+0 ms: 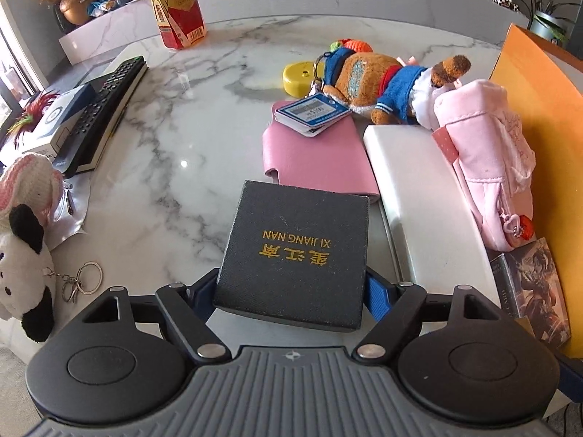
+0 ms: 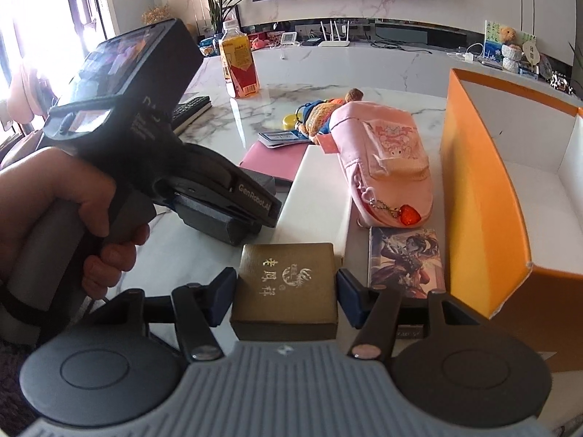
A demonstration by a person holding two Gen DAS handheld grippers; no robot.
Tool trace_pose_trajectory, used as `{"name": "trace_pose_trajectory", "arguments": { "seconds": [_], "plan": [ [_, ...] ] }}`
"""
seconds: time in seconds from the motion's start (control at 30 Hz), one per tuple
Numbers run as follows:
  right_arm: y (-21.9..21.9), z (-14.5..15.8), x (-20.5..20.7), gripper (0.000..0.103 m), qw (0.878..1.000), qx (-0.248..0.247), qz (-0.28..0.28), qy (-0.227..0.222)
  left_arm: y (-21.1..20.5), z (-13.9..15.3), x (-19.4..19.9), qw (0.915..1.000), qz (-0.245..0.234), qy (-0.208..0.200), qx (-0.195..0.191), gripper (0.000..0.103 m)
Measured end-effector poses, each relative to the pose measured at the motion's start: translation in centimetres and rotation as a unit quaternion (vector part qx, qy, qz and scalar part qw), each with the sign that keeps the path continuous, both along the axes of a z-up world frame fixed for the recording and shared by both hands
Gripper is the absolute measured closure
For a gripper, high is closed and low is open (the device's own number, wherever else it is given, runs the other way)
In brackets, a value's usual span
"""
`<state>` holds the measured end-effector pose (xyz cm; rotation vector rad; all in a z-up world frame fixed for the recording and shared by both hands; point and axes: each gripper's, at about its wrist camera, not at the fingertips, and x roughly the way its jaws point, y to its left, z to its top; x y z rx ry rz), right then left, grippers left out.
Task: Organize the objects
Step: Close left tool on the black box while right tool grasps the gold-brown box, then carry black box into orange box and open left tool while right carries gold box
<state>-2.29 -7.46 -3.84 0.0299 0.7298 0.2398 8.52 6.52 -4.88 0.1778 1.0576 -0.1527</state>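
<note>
Black box btwn jaws, seemingly gripped.

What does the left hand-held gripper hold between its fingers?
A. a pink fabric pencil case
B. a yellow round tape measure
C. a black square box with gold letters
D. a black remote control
C: in the left wrist view, the left hand-held gripper has its blue pads pressed against both sides of the black square box with gold letters.

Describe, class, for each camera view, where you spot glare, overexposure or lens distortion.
Left wrist view: a small glare spot on the marble table, whose far edge bows with fisheye curvature; the black box stays sharp. Right wrist view: the window at left blows out white, the orange box walls curve, and the brown box is legible.
</note>
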Motion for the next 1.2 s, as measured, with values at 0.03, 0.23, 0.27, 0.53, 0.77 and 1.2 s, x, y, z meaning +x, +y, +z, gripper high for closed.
{"name": "trace_pose_trajectory", "arguments": {
  "seconds": [0.03, 0.23, 0.27, 0.53, 0.77, 1.2],
  "plan": [
    [0.0, 0.1, -0.1, 0.041, 1.000, 0.000, -0.001, -0.002, 0.1, 0.3, -0.1, 1.0000, 0.002, -0.006, -0.002, 0.012],
    [-0.8, 2.1, -1.0, 0.041, 0.999, 0.034, -0.005, -0.015, 1.1, 3.1, -2.3, 0.9983, 0.011, -0.054, -0.021, 0.012],
    [-1.0, 2.7, -1.2, 0.041, 0.999, 0.040, -0.007, -0.021, 1.4, 3.8, -2.9, 0.9975, 0.013, -0.062, -0.031, 0.012],
    [-5.1, 7.7, -2.9, 0.041, 0.992, 0.078, -0.058, -0.079, 1.3, 10.6, -5.8, 0.9859, 0.011, -0.125, -0.111, 0.012],
    [-13.3, 10.7, -3.4, 0.041, 0.980, 0.069, -0.168, -0.085, -5.0, 14.0, -6.9, 0.9762, -0.047, -0.128, -0.169, 0.011],
    [-24.8, 8.7, -3.2, 0.041, 0.969, 0.109, -0.217, -0.033, -16.8, 8.9, -5.2, 0.9819, -0.069, 0.009, -0.176, 0.011]
  ]
}}
